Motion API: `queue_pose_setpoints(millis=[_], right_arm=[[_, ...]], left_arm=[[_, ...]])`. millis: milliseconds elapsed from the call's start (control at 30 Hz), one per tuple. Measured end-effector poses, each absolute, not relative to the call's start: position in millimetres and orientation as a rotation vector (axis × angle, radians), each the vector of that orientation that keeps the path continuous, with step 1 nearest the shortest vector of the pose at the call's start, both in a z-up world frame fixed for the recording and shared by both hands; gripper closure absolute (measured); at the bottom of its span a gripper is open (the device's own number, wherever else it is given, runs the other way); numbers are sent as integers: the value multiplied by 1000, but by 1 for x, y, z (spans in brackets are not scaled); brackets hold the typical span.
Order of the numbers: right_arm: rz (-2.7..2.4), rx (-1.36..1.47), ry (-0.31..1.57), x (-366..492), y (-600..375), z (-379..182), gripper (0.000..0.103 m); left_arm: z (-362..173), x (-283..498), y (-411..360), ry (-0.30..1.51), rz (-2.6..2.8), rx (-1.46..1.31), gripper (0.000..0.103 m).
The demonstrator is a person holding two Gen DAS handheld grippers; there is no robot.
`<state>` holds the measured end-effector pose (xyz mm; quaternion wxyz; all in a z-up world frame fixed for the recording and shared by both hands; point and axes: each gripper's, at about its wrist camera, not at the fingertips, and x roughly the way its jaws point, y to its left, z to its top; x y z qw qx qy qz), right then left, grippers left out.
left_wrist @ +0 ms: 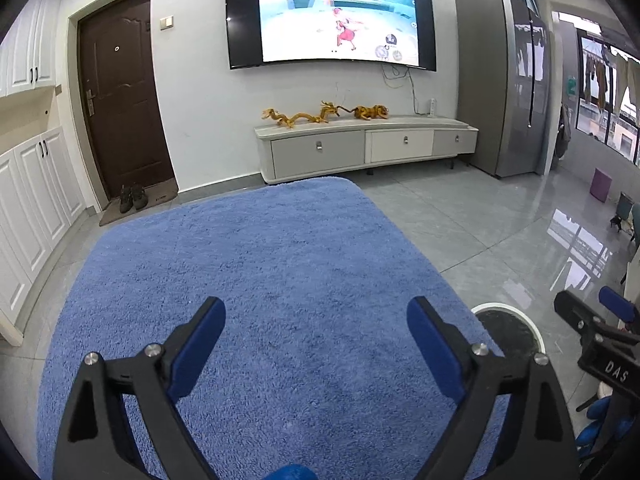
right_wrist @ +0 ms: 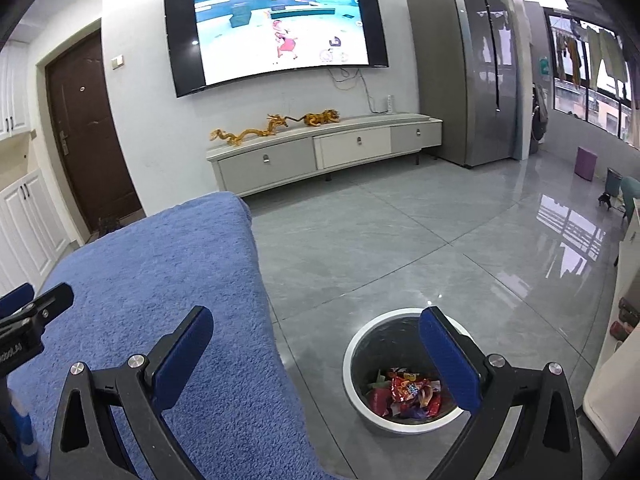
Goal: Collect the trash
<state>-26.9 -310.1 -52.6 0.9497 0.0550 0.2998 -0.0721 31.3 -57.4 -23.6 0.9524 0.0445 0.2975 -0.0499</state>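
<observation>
The trash (right_wrist: 404, 394), a heap of bright snack wrappers, lies at the bottom of the round bin (right_wrist: 352, 344) standing on the grey floor (right_wrist: 400, 240), just beside the right edge of the blue-towelled tabletop (right_wrist: 160, 280). Nothing that looks like litter shows on the blue surface in either view.

Relative to the bin, the right tool (right_wrist: 316, 328) hovers nearest, its right finger crossing the bin's rim in that view and its left finger over the tabletop edge. Its jaws stand wide apart with nothing between them. The left tool (left_wrist: 316, 316) hangs further from the bin, over the middle of the tabletop, also spread wide and empty.

To my eye the dropping step is done and the collecting looks close to finished, since the visible tabletop carries no more wrappers. The next move calls for checking the parts of the tabletop out of view; if a piece turns up, 1 tool must swing away from the bin, come down over it and close.
</observation>
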Motion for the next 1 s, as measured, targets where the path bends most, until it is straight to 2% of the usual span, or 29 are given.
queue_pose_setpoints(millis=[1000], right_arm=[[-272, 115, 620, -30, -328, -65, 0]], left_arm=[[-39, 40, -57, 610, -110, 69, 9]])
